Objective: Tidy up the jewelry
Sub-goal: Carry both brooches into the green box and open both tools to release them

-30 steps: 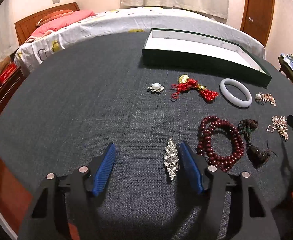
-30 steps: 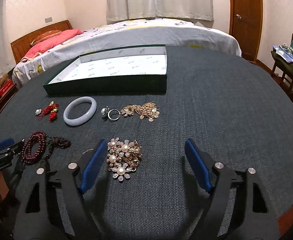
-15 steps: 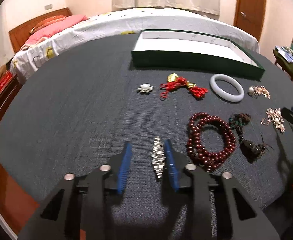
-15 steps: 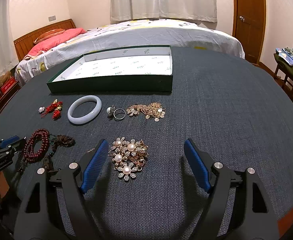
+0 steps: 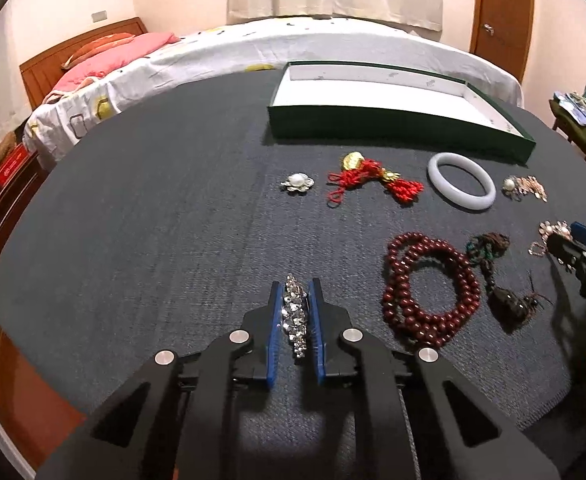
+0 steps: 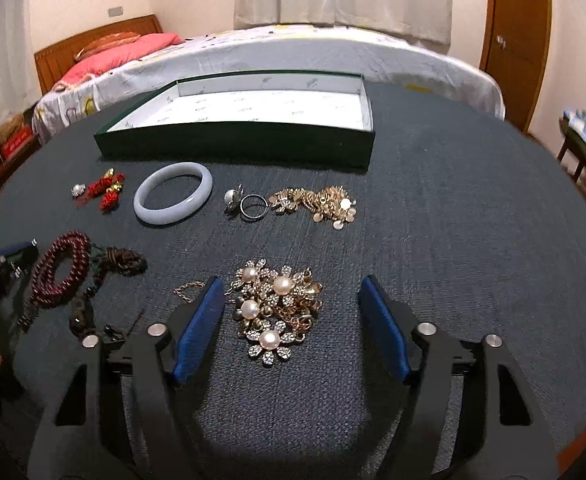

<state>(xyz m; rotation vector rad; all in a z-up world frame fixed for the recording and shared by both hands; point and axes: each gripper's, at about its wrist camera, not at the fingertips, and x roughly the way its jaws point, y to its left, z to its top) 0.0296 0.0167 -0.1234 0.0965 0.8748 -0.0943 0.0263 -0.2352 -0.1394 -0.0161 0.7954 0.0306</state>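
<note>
My left gripper (image 5: 295, 292) is shut on a long crystal brooch (image 5: 294, 320), held between its blue pads low over the dark tablecloth. My right gripper (image 6: 291, 300) is open, with the pearl-and-gold flower brooch (image 6: 275, 310) lying between its pads on the cloth. The green box with a white inside (image 5: 397, 120) stands at the far side and shows in the right wrist view too (image 6: 237, 136). It holds no jewelry that I can see.
On the cloth lie a small pearl brooch (image 5: 298, 182), a red tassel charm (image 5: 369, 180), a pale jade bangle (image 5: 462, 186), dark red beads (image 5: 429, 288) with a brown tassel (image 5: 505, 300), a ring (image 6: 253, 207) and a gold coin chain (image 6: 317, 204). A bed lies beyond.
My left gripper moved over the crystal brooch and closed on it. My right gripper stayed open and crept a little forward around the pearl flower brooch.
</note>
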